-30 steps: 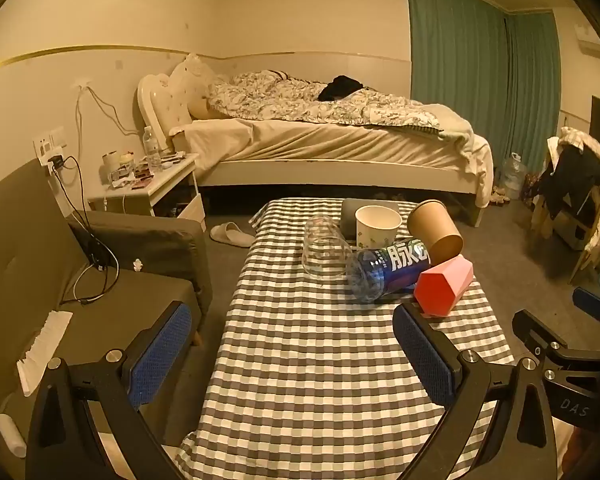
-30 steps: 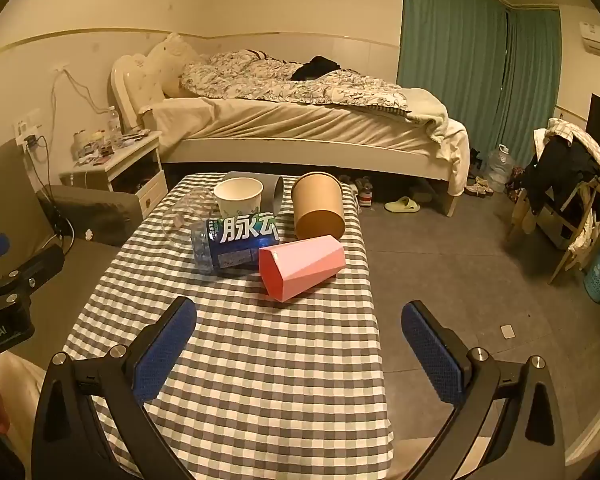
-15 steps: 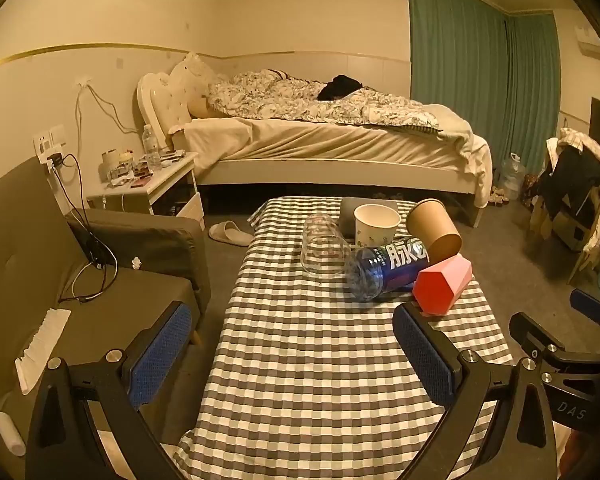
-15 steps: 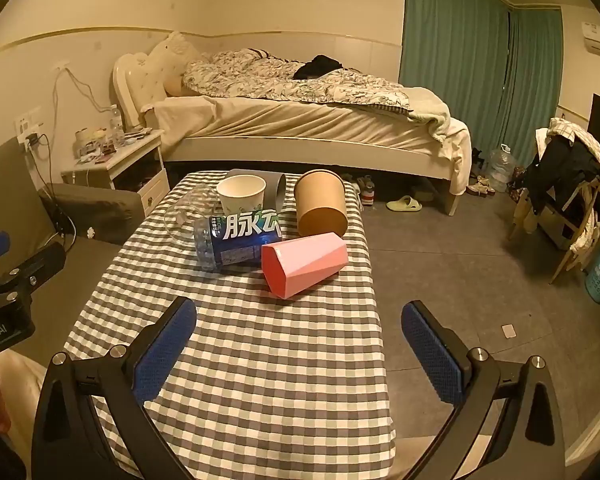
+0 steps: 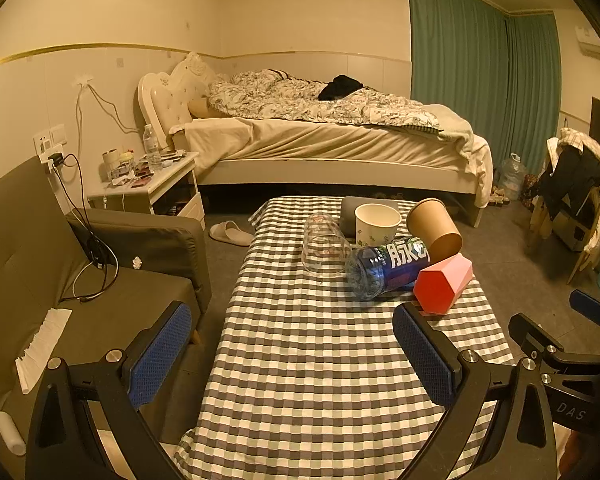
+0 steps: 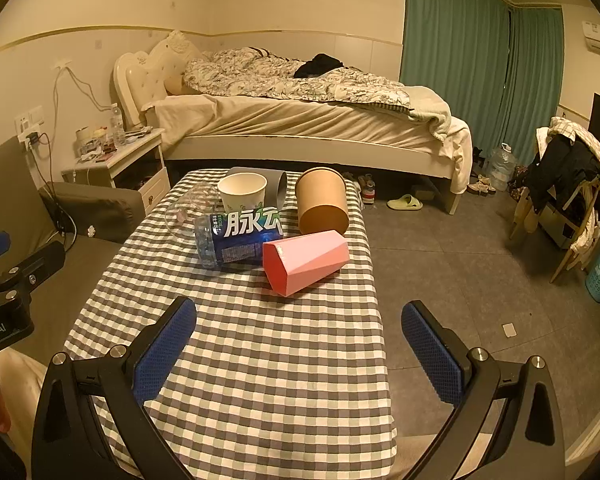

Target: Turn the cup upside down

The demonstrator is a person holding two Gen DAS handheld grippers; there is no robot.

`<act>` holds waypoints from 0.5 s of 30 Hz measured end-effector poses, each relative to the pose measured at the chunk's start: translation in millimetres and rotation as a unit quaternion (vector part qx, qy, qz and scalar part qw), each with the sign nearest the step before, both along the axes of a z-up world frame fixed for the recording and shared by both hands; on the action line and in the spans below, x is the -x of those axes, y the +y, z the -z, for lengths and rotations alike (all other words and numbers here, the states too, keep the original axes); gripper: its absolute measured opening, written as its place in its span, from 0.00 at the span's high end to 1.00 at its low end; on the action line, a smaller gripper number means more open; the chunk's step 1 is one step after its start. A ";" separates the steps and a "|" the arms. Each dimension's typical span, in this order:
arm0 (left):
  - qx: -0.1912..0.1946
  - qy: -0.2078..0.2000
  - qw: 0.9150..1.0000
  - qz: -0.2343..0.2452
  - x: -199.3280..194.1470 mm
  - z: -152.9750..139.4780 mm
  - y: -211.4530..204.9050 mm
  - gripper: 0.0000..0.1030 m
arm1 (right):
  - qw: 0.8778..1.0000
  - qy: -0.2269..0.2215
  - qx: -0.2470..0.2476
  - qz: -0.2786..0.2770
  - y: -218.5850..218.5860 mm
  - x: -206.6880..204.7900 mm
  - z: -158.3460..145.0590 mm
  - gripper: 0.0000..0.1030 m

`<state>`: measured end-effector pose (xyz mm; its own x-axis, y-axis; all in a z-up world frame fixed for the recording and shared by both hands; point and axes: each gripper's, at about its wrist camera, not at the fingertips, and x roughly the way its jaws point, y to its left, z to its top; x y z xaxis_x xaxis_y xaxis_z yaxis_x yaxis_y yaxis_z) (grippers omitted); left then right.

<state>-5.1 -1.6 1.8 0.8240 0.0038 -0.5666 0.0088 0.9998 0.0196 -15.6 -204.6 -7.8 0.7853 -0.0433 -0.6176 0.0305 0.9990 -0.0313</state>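
Right wrist view, both tongs [image 6: 298,346] released (left tongs [image 5: 292,354] too), two paper cups [image 6: 242,196], one pink cup [image 6: 306,260] lying sideways

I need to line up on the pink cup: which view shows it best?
Right wrist: the pink cup lies on its side, whole faceted length visible. In the left wrist view it shows mostly its hexagonal end, beside the left claw's finger.

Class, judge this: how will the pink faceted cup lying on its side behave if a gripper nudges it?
The pink faceted cup probably won't roll freely; its flat facets rest on the checked tablecloth. It looks empty, so likely light and apt to slide.
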 end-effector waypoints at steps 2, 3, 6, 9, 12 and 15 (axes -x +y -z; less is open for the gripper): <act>0.001 0.000 1.000 0.001 0.0 0.0 0.2 0.00 | 1.000 0.000 0.000 0.000 -0.6 -0.9 -0.8 0.00; 0.001 0.001 1.000 0.001 0.3 0.4 0.1 0.00 | 1.000 0.000 0.000 0.000 -0.4 -0.5 -0.4 0.00; 0.000 0.001 1.000 0.001 0.0 1.3 0.1 0.00 | 1.000 0.000 0.000 0.000 -0.4 -0.7 -0.6 0.00; 0.001 0.001 1.000 0.000 -0.1 1.3 0.2 0.00 | 1.000 0.001 0.000 -0.001 -0.7 -0.9 -1.2 0.00; 0.000 0.001 1.000 0.000 0.1 1.5 0.0 0.00 | 1.000 0.001 0.000 -0.001 -0.7 -0.8 -1.3 0.00; 0.001 0.001 1.000 0.000 0.1 1.5 0.1 0.00 | 1.000 0.001 0.000 0.000 -0.4 -0.8 -1.3 0.00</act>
